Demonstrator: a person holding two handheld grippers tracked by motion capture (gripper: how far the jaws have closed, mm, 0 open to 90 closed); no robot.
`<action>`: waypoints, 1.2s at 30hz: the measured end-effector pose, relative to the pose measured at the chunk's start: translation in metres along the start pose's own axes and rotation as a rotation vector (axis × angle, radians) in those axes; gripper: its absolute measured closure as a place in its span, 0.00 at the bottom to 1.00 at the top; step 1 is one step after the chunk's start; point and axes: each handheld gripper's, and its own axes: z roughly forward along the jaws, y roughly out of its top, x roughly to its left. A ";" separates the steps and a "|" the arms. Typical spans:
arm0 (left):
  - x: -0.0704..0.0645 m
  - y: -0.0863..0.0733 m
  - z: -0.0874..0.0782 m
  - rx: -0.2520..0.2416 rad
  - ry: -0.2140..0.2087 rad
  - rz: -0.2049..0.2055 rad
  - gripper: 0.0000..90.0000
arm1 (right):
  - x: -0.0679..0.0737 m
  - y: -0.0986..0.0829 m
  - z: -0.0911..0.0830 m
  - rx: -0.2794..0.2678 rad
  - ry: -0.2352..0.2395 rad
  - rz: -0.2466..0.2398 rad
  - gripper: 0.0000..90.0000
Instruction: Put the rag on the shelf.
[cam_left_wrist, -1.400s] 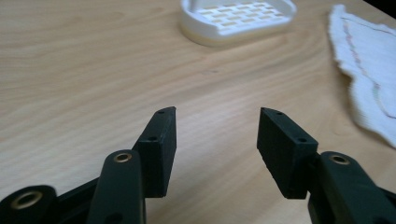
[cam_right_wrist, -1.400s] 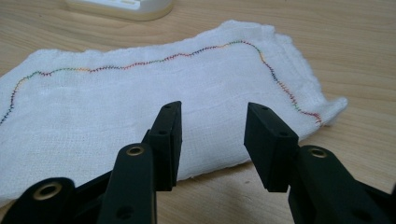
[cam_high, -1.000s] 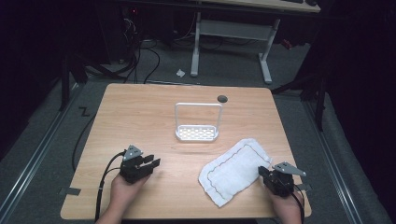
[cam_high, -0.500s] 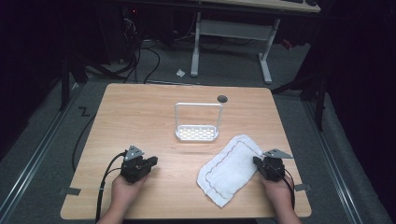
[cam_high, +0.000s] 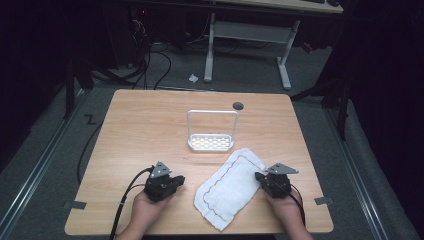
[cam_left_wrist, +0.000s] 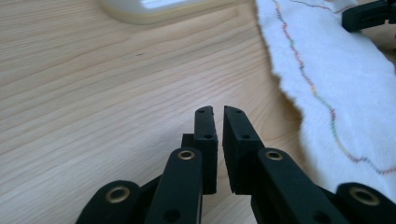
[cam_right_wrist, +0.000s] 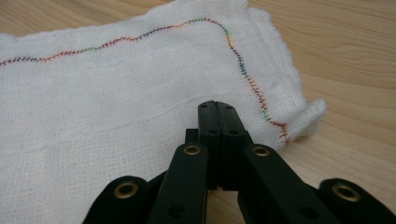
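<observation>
A white cloth (cam_high: 232, 187) with a coloured stitched border lies flat on the front right of the wooden table (cam_high: 150, 130). My right gripper (cam_high: 258, 176) rests at the cloth's right edge, jaws pressed together. In the right gripper view its tips (cam_right_wrist: 217, 105) sit just over the cloth (cam_right_wrist: 116, 88) near a stitched corner, and nothing shows between them. My left gripper (cam_high: 180, 180) lies on bare wood to the left of the cloth and points toward it. In the left gripper view its jaws (cam_left_wrist: 217, 112) stand a thin slit apart and hold nothing, with the cloth (cam_left_wrist: 336, 79) to their right.
A small white wire rack (cam_high: 211, 132) with a perforated base stands mid-table, just behind the cloth; its base edge (cam_left_wrist: 154, 5) shows in the left gripper view. A round cable hole (cam_high: 238, 106) sits near the far edge. The right gripper (cam_left_wrist: 369, 14) appears far off.
My right gripper has moved left from beyond the cloth onto its right edge. My left gripper has shifted slightly right toward the cloth.
</observation>
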 end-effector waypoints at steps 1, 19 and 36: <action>-0.002 0.001 0.002 -0.003 -0.002 0.002 0.93 | 0.003 0.000 0.000 0.001 0.005 -0.013 1.00; -0.034 -0.009 0.010 0.126 -0.084 0.096 1.00 | 0.032 0.004 0.006 0.001 0.099 -0.098 1.00; -0.061 -0.031 -0.011 0.163 -0.167 0.105 1.00 | 0.059 0.024 0.030 -0.006 0.148 -0.148 1.00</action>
